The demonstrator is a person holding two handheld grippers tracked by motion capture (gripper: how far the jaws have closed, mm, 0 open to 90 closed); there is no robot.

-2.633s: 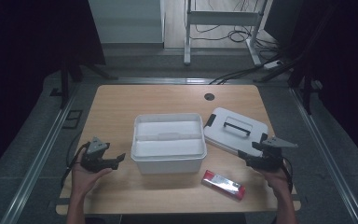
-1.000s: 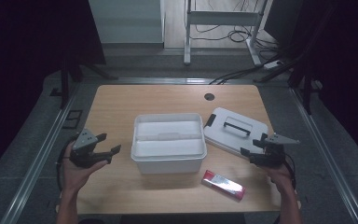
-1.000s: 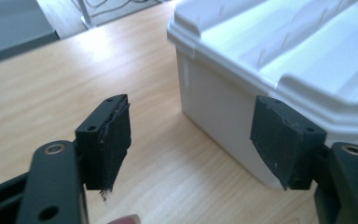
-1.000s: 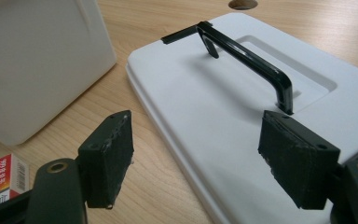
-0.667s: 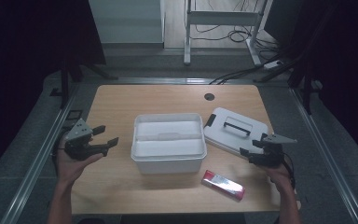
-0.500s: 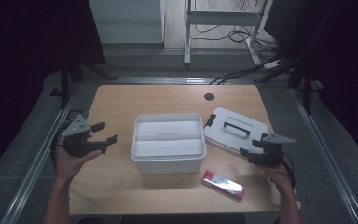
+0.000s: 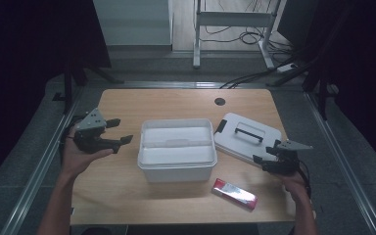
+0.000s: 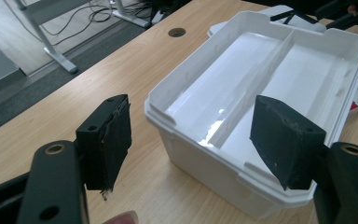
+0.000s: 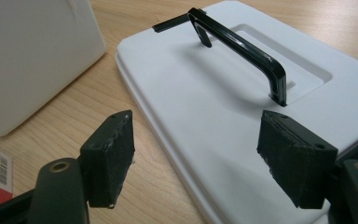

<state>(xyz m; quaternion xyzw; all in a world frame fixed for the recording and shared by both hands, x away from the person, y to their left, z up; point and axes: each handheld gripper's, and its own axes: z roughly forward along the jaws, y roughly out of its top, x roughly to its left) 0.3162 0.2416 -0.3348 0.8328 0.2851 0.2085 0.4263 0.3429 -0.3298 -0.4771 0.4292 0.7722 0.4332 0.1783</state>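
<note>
Over the lid's [image 9: 242, 116] edge, the right gripper [image 9: 205, 158], jaws spread, could skid off that thin rim if closed shallow.

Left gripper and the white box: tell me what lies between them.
Nothing but bare wooden table separates the left gripper from the white box in the high view. In the left gripper view, the open jaws frame the box's near corner.

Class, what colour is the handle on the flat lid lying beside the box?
Black, clearest in the right gripper view: handle on the white lid.
</note>
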